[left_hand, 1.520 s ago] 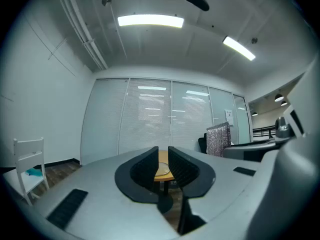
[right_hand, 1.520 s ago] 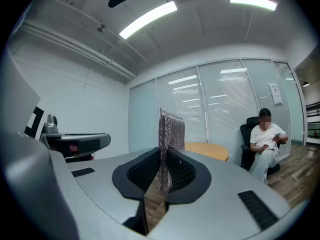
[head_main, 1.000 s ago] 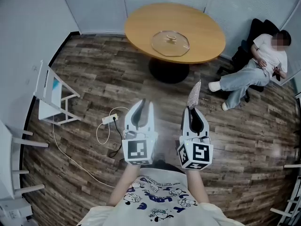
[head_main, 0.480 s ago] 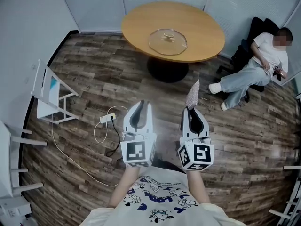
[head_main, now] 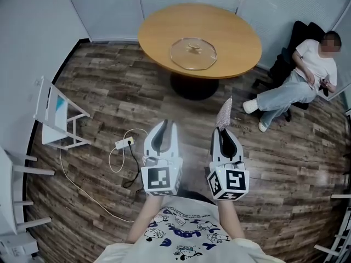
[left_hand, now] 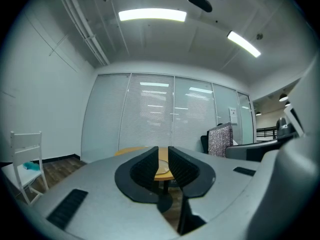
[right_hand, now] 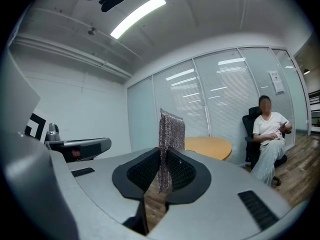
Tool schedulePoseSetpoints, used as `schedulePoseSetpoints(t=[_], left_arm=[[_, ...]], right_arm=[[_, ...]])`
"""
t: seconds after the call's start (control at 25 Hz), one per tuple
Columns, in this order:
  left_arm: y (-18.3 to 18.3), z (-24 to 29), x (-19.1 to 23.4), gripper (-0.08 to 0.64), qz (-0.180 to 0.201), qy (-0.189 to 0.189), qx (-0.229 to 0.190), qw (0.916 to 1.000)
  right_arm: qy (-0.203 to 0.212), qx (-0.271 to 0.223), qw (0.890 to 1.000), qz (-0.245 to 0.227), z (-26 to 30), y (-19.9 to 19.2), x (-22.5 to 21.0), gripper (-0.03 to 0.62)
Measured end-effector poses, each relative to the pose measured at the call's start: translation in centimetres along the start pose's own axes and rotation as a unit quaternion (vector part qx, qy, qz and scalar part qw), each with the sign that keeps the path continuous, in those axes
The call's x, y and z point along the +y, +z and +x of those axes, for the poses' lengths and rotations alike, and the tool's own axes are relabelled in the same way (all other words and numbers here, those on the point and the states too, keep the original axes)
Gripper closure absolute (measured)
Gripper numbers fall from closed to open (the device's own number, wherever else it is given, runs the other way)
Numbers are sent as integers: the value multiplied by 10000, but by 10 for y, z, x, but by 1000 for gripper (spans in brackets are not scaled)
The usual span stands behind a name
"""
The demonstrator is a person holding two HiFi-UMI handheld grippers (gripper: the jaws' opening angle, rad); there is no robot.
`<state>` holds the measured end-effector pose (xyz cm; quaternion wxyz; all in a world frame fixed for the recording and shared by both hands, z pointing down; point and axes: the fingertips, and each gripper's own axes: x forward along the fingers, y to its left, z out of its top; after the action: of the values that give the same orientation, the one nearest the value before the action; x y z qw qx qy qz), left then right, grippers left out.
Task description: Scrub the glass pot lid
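The glass pot lid (head_main: 193,53) lies flat on the round wooden table (head_main: 230,29) at the far side of the room, well ahead of both grippers. My left gripper (head_main: 166,124) is held at waist height over the wood floor, its jaws close together with nothing between them; in the left gripper view (left_hand: 163,156) a strip of the table (left_hand: 131,150) shows through the narrow gap. My right gripper (head_main: 221,130) is beside it, shut on a silvery mesh scrub cloth (head_main: 224,112) that stands upright out of the jaws (right_hand: 171,134).
A person sits in a black chair (head_main: 299,75) right of the table, legs stretched toward it. A white folding chair (head_main: 55,114) stands at the left. A power strip with a white cable (head_main: 123,143) lies on the floor left of my grippers. Glass partitions close the back.
The table and lid have drifted slightly left and nearer in the head view. Both grippers keep the same pose, the cloth still held in the right one.
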<state>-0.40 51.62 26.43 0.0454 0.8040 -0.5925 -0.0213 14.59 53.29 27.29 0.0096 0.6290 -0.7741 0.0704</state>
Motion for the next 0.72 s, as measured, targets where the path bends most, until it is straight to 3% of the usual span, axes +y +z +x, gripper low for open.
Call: schedulePoseSetpoints(t=[0.72], left_arm=[[11, 140, 57, 492, -19, -229, 14, 9997]], right_arm=[[-204, 56, 9997, -100, 142, 17, -11, 537]])
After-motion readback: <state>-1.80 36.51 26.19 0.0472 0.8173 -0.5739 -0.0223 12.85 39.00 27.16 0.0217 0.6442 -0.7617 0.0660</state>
